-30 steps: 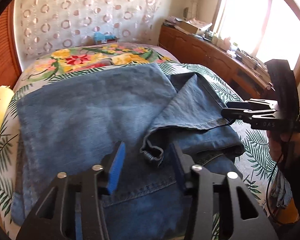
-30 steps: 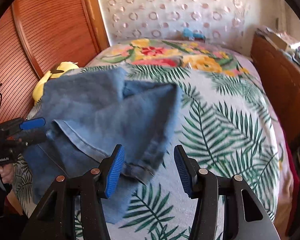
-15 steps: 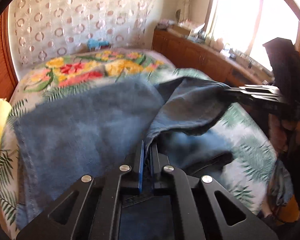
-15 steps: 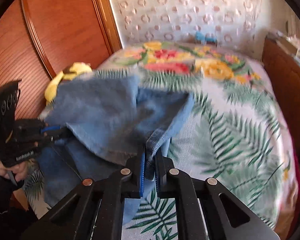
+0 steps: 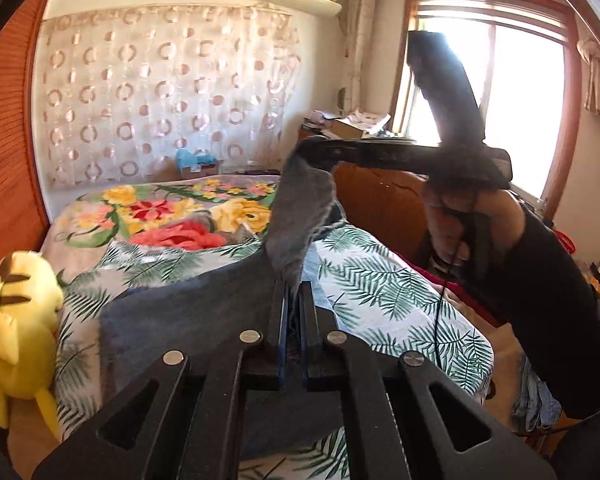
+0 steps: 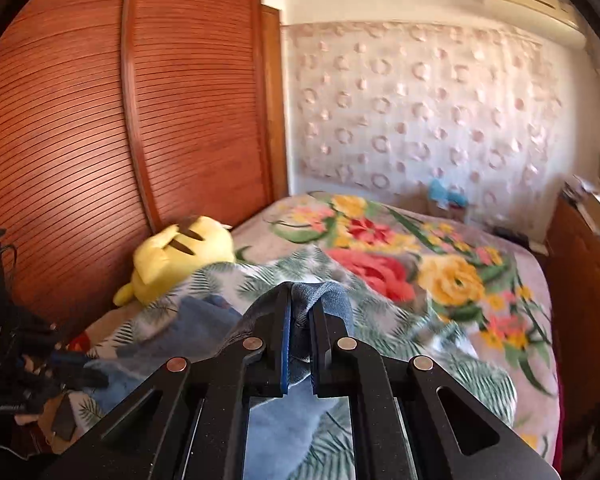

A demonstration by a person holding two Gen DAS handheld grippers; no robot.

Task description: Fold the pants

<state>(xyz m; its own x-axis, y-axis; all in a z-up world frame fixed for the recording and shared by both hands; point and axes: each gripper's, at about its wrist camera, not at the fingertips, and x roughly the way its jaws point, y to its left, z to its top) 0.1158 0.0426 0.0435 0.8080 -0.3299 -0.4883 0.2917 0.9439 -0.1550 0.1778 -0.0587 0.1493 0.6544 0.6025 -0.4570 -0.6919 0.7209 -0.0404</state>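
Each hand-held gripper, left (image 5: 294, 292) and right (image 6: 300, 312), now clamps the lifted jeans (image 5: 204, 312).

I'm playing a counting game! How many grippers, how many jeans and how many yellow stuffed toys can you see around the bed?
Grippers: 2, the left gripper and the right gripper, both shut on the jeans
Jeans: 1
Yellow stuffed toy: 1, at the edge of the bed
Total: 4
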